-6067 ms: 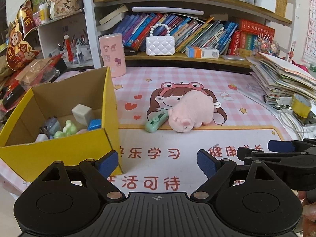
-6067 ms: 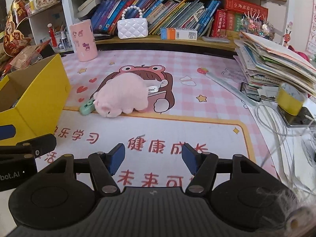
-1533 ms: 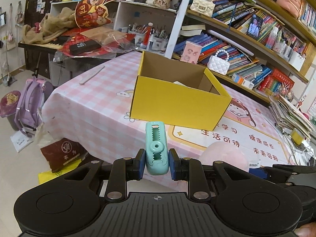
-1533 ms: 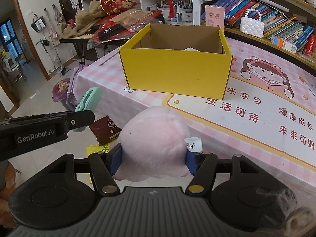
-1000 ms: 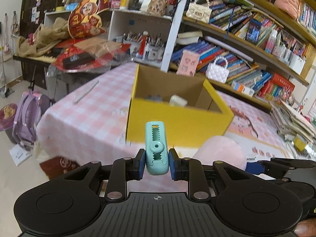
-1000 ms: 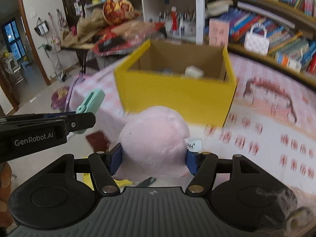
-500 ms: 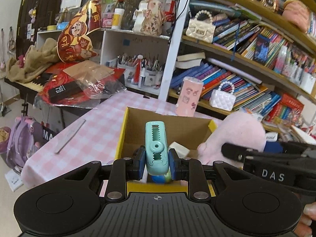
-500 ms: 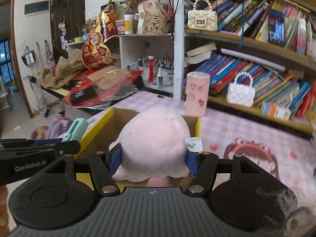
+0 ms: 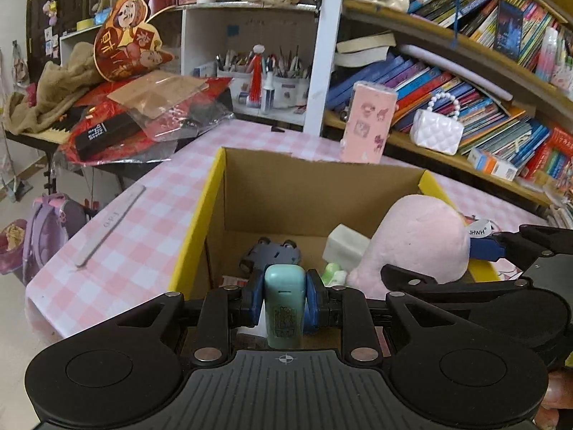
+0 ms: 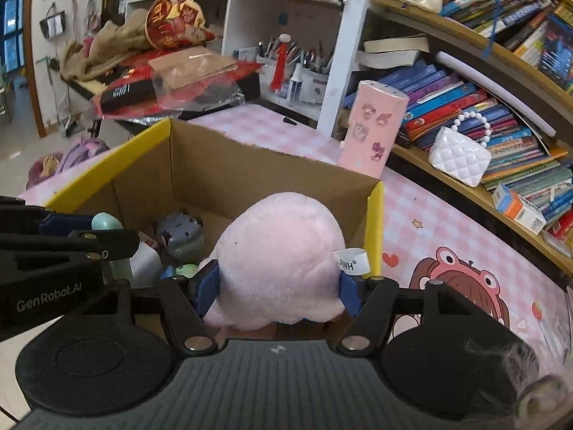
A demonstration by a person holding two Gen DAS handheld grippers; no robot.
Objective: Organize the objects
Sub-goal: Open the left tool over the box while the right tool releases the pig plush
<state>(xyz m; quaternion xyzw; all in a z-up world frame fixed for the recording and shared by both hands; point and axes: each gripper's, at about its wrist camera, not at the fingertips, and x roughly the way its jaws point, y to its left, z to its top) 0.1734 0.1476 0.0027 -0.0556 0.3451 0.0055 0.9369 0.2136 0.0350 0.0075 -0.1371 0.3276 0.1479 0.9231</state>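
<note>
You have a mint-green plastic clip point(image 9: 284, 306) pinched upright above the open yellow cardboard box point(image 9: 200, 215), and a round pink plush toy point(image 10: 281, 261) with a white tag squeezed over its right side.

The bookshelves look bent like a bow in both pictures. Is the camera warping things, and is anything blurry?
Yes, that is fisheye warping. In the left wrist view the bookshelf arches toward the frame's edge, while the green clip in the left gripper stays sharp. In the right wrist view the shelf curves likewise; the pink plush in the right gripper is crisp, with soft, even daylight and no glare.
</note>
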